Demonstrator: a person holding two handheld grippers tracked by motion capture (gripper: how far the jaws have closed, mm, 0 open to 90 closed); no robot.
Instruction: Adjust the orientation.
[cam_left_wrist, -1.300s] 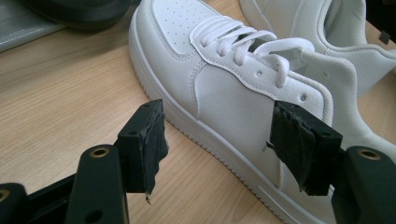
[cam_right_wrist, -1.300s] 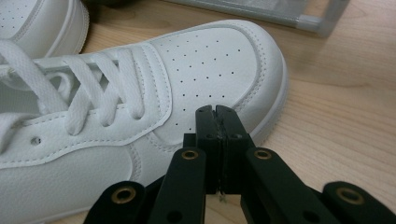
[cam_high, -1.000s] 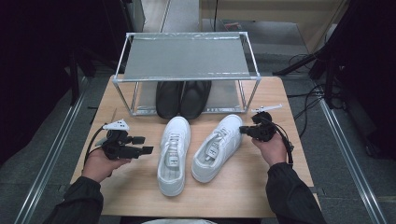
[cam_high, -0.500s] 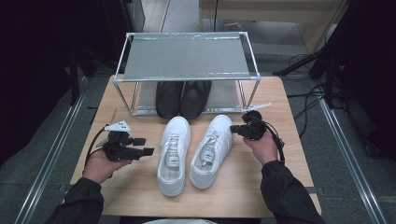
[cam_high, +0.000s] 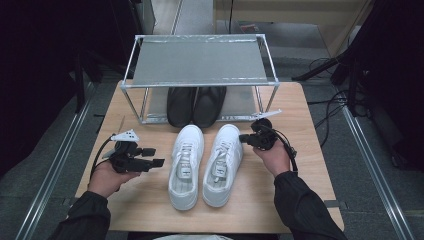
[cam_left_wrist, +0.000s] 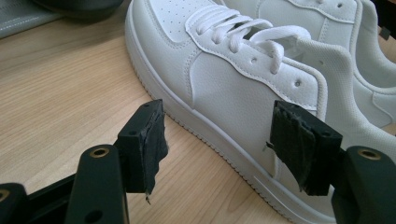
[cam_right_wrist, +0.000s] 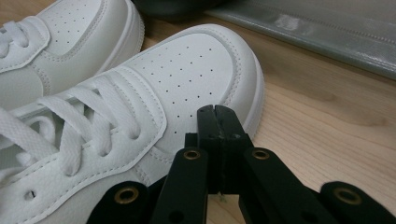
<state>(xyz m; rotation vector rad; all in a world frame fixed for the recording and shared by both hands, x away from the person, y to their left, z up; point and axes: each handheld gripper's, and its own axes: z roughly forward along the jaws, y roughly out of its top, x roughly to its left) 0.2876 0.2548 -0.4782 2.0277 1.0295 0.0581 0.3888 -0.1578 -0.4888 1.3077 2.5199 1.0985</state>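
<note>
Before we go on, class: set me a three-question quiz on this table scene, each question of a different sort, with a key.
1. True or false: the left gripper has its jaws apart, with nothing between them.
2. Multiple choice: the pair of black shoes stands
A. on top of the metal rack
B. under the rack's top shelf
C. on the floor
3. Fill in: the right gripper, jaws shut, is beside the toe of the right-hand ______ sneaker.

Key
1. True; the left-hand white sneaker lies beyond them.
2. B
3. white
</note>
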